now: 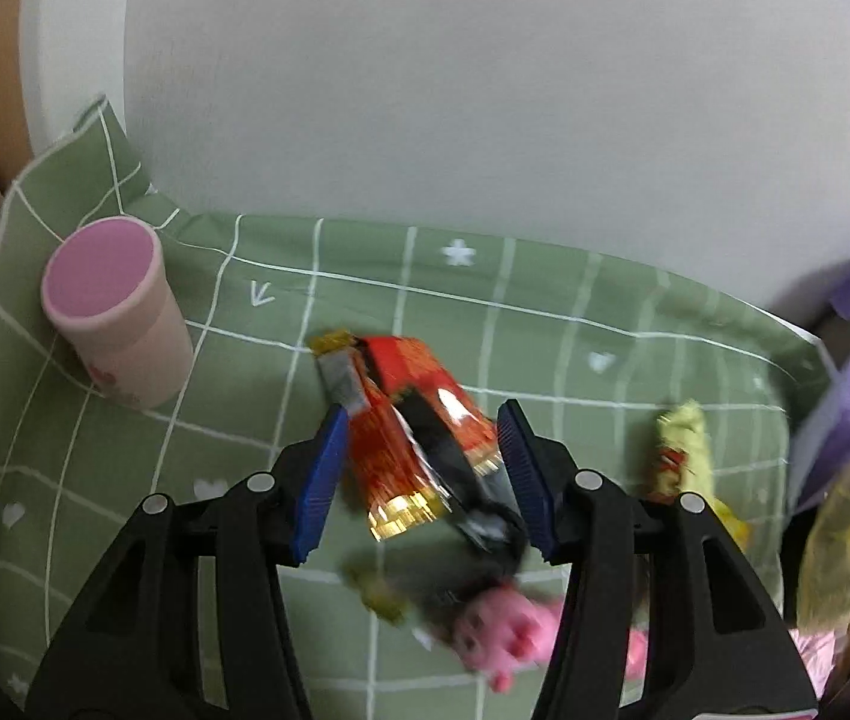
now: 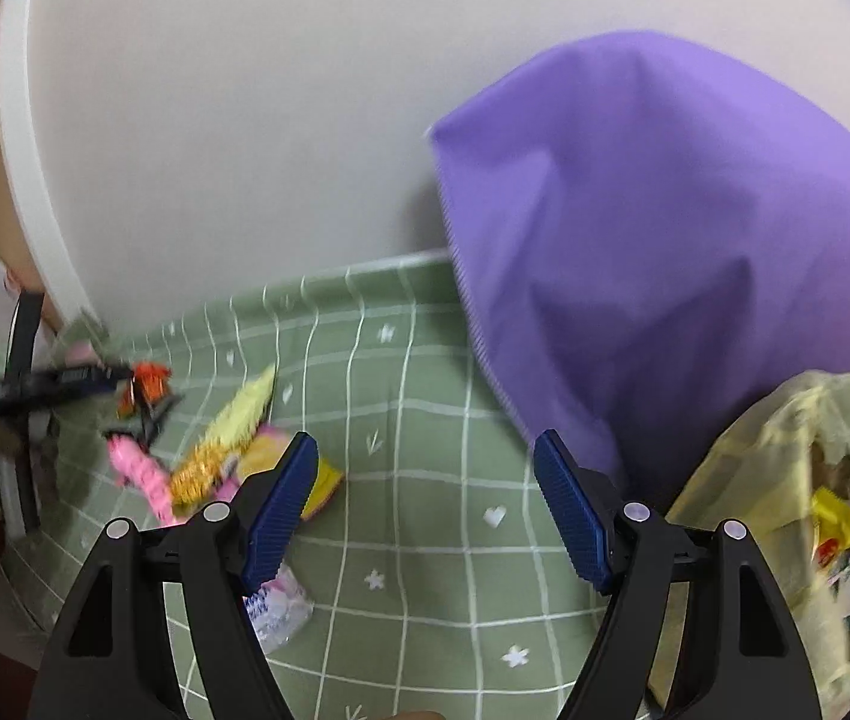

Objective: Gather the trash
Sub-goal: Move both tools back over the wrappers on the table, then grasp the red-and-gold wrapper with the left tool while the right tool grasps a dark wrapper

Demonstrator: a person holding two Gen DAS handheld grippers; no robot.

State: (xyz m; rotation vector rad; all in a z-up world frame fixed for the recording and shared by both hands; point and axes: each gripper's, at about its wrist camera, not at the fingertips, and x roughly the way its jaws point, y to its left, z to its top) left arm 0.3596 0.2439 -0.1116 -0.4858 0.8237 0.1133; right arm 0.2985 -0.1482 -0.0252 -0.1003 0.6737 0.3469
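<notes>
White round bench (image 1: 484, 90) under a green grid-patterned cloth (image 1: 544, 312). Left tongs (image 1: 422, 483) stand partly open, blue pads either side of a red-and-gold wrapper (image 1: 419, 396) on the cloth; whether the pads touch it is unclear through blur. A pink wrapper (image 1: 496, 630) lies just below, a yellow-green wrapper (image 1: 685, 450) to the right, a pink cup (image 1: 119, 324) well off left. Right tongs (image 2: 425, 507) are wide open, empty, above bare cloth; purple bag (image 2: 634, 240) beyond, a yellowish trash bag (image 2: 784, 480) at right.
</notes>
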